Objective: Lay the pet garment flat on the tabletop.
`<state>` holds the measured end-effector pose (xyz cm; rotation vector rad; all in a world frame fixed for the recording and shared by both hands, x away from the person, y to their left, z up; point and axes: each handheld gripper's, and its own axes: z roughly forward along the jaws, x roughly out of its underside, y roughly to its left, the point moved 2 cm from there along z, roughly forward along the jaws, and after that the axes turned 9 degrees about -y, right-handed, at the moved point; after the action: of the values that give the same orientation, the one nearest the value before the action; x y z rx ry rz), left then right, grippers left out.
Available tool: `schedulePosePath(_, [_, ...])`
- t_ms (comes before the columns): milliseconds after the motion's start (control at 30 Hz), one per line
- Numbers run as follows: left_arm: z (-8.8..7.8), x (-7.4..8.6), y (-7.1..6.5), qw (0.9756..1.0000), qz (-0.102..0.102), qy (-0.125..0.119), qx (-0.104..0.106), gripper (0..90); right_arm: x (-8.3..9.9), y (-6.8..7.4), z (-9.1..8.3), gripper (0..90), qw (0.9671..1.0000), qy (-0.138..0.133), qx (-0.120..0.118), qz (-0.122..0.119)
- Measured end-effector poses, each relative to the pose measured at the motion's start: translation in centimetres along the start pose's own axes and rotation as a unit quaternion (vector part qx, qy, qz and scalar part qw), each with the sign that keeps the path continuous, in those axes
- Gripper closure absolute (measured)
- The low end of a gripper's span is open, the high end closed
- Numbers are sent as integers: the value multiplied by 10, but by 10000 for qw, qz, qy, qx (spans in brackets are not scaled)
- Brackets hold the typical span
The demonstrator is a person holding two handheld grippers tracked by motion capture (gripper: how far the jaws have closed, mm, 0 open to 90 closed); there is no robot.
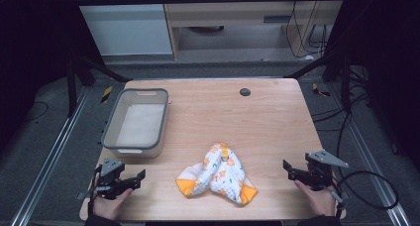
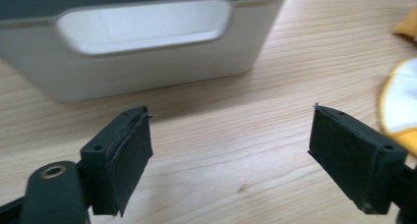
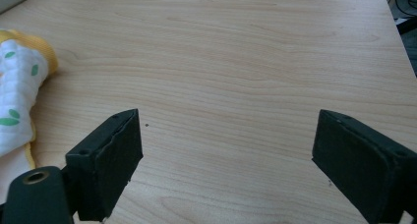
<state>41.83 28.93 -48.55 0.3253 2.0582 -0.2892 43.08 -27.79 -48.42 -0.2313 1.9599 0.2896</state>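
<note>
At the table's near edge the left gripper (image 1: 139, 175) and the right gripper (image 1: 286, 165) both stand with jaws spread, nothing between them. Between the two, well apart from each, lies a crumpled white cloth (image 1: 218, 174) with orange trim and small printed motifs (no readable writing anywhere). Farther back on the left sits a grey-rimmed white bin (image 1: 111, 125), holding nothing.

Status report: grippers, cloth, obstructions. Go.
Left gripper open, empty. Right gripper open, empty. Patterned cloth crumpled on table between them, untouched. Grey bin far left; path clear.
</note>
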Motion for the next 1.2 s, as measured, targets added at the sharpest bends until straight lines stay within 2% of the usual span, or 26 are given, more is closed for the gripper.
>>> schedulePosePath(67, [-1,-2,-5,10000,62,-27,38,176,1,0,0,131,10000,42,-9,-33])
schedulePosePath(200, [-5,-5,-12,9998,26,-149,133,218,1,3,0,144,10000,45,-69,-35])
schedulePosePath(467, [-10,-13,-17,9988,-195,-345,281,255,-6,14,-1,162,9996,-37,-279,-62])
schedulePosePath(567, [-11,-20,-19,9986,-180,-390,323,263,-11,20,1,158,9993,-73,-322,-170])
schedulePosePath(800, [-11,-31,-23,9983,-36,-484,335,271,-24,25,3,166,9988,-160,-414,-211])
schedulePosePath(933, [-12,-41,-31,9972,16,-606,448,275,-34,25,3,175,9986,-232,-451,-173])
schedulePosePath(967, [-12,-45,-34,9969,34,-632,478,276,-42,26,3,181,9982,-319,-465,-193])
schedulePosePath(1067, [-9,-58,-43,9954,64,-744,600,280,-52,30,4,184,9976,-397,-519,-210])
schedulePosePath(1133, [-9,-61,-44,9950,68,-777,620,284,-58,33,5,185,9973,-413,-558,-250])
schedulePosePath(1200, [-4,-69,-53,9940,94,-839,694,286,-64,37,7,189,9966,-454,-639,-247])
